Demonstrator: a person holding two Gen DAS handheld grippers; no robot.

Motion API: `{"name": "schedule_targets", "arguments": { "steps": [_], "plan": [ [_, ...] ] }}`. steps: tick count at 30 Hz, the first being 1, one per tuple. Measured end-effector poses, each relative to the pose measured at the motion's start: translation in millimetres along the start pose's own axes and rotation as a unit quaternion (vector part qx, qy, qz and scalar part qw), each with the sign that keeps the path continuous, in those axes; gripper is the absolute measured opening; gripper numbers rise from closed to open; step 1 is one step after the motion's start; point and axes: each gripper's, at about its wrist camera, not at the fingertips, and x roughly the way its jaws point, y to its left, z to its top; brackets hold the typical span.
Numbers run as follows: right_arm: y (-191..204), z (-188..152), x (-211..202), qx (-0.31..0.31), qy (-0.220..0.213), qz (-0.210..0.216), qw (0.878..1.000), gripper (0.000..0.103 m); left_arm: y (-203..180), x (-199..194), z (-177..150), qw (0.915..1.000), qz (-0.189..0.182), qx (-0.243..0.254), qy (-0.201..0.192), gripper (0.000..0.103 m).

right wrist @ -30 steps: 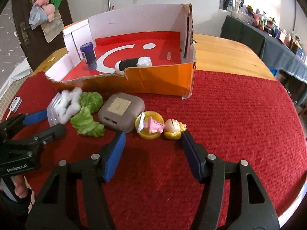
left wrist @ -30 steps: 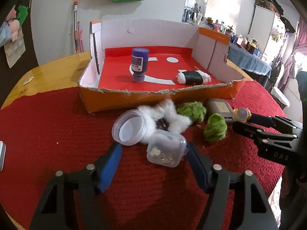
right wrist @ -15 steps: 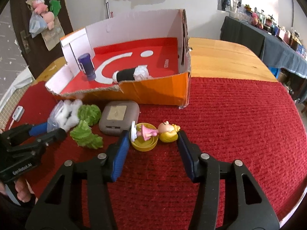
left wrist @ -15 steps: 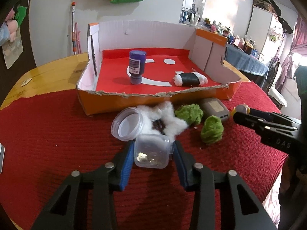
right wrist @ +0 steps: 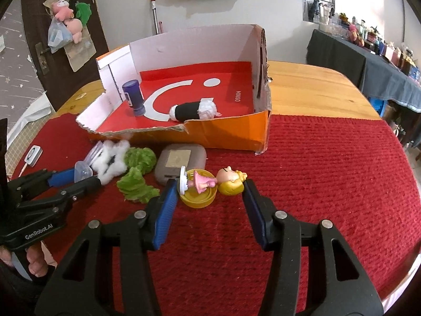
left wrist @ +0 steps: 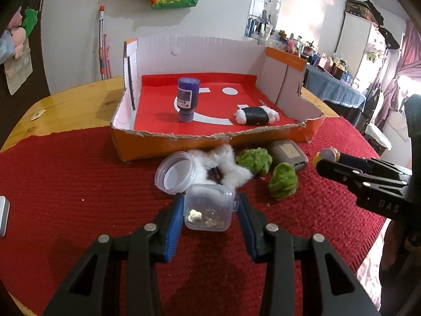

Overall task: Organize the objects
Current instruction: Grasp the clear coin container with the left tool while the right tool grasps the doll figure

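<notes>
Left tool (left wrist: 209, 212) clamped on small clear lidded container (left wrist: 208, 208), both blue pads against its side walls; container rests on the red mat (left wrist: 79, 184) near the front edge of the surface, pale bits visible inside. Just behind it: round clear tub (left wrist: 175, 172) lying on its side, touching a white fluffy piece (left wrist: 229, 168) with a dark centre. Two green fuzzy clumps (left wrist: 282, 181) to the right of the fluff, then a grey-brown rounded case (left wrist: 288, 154) close to the box front. Right tool (right wrist: 209, 194) closed on a small doll figure (right wrist: 210, 181) lying sideways: left pad at its white base, right pad at the yellow-haired head; figure lies across a yellow disc (right wrist: 198, 197) on the mat. Open cardboard box (left wrist: 210, 142), orange outside, red floor, sits toward the back of the surface, straddling the mat's far edge; inside it a purple bottle (left wrist: 187, 100) standing cap-down at left and a black roll with white ends (left wrist: 256, 115) lying at right front. Small white device (right wrist: 33, 155) at the left edge of the mat
</notes>
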Motion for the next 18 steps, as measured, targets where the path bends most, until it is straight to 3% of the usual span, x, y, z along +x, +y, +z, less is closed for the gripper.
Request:
{"name": "schedule_targets", "arguments": {
  "steps": [18],
  "plan": [
    [5, -22, 4, -0.001, 0.025, 0.004, 1.0, 0.05, -1, 4, -13, 0.9999, -0.003, -0.002, 0.015, 0.042]
  ]
}}
